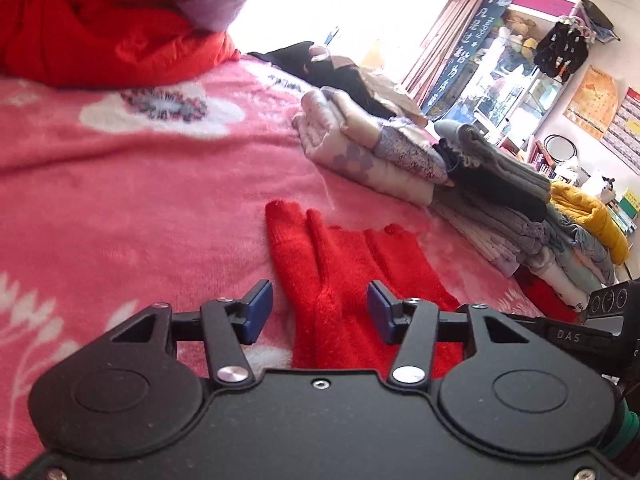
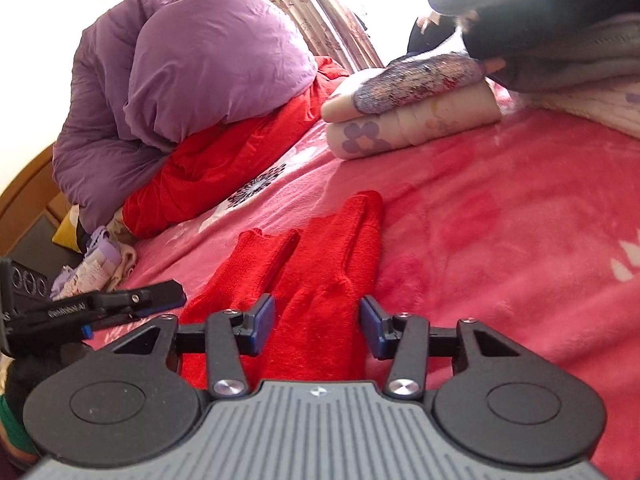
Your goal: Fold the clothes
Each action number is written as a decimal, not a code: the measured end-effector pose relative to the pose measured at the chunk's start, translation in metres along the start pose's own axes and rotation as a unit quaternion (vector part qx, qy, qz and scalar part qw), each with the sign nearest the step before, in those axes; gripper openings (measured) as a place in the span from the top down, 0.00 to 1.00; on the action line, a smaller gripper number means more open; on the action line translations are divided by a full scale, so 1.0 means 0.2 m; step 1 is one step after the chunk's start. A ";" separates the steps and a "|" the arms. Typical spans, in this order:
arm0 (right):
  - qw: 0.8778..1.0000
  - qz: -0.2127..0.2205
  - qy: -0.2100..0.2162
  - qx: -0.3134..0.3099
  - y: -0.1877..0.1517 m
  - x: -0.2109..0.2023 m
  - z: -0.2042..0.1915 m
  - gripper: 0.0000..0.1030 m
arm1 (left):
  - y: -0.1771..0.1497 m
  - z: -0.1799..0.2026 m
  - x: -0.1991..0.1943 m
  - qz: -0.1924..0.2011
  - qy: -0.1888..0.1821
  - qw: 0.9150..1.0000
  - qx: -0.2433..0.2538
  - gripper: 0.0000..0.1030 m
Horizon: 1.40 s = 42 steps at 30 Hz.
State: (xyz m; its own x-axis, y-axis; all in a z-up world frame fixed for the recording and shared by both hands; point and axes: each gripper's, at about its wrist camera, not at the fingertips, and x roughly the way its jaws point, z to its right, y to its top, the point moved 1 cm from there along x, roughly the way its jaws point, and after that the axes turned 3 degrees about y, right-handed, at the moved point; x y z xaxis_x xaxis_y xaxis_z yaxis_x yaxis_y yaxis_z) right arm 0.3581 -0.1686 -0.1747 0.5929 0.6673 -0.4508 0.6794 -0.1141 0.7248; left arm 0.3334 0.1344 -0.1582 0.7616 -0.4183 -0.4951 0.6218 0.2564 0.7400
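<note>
Both grippers sit low over a pair of red knitted gloves (image 1: 344,292) lying flat on the pink floral blanket (image 1: 140,200), cuffs toward the cameras and fingertips pointing away. In the left wrist view the left gripper (image 1: 320,312) has its blue pads spread wide with nothing between them, straddling one glove near the cuff; in the right wrist view the right gripper (image 2: 318,330) is likewise released, its pads either side of the other glove's cuff (image 2: 312,320). The gloves lie side by side, touching or slightly overlapped, and flat as they are the scene fits either a laying-out before folding or a smoothing afterward, so I would not guess which. Any grasp here, I judge, wants to pinch only the knit at the cuff edge, not the plush blanket beneath, since the pile is soft and could be caught along with it; both sides should lift evenly so the thin fingers do not flop or twist. Farther along, toward the blanket's right edge, a stack of folded clothes (image 1: 460,168) stands near the fingertips and limits room on that side. Toward the far left corner a red quilt (image 2: 240,152) lies with a purple one (image 2: 192,72) heaped on top, well apart from the gloves. Shelves (image 1: 520,80) stand beyond the bed.
</note>
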 end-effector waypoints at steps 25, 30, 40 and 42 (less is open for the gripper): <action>0.990 0.001 -0.082 -0.112 -0.02 -0.01 -0.17 0.87 | -0.08 0.30 -0.02 -0.024 0.115 0.974 0.195 0.99; 0.987 -0.009 -0.108 -0.122 -0.04 -0.05 -0.17 0.91 | -0.09 0.29 -0.15 -0.016 0.137 0.977 0.163 0.99; 0.992 -0.024 -0.108 -0.059 -0.09 -0.18 -0.17 0.95 | -0.11 0.08 -0.40 -0.016 0.210 0.974 0.081 0.99; 0.994 -0.020 -0.101 -0.037 -0.09 -0.24 -0.17 0.95 | -0.11 0.03 -0.46 -0.016 0.225 0.972 0.065 0.99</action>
State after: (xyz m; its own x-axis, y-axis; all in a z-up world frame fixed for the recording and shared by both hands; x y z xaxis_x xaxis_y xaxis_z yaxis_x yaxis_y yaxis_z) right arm 0.3019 -0.1732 -0.1487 0.6459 0.5073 -0.5706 0.6752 -0.0307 0.7370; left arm 0.2494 0.1626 -0.1265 0.7638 0.0077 -0.6454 0.6397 0.1242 0.7585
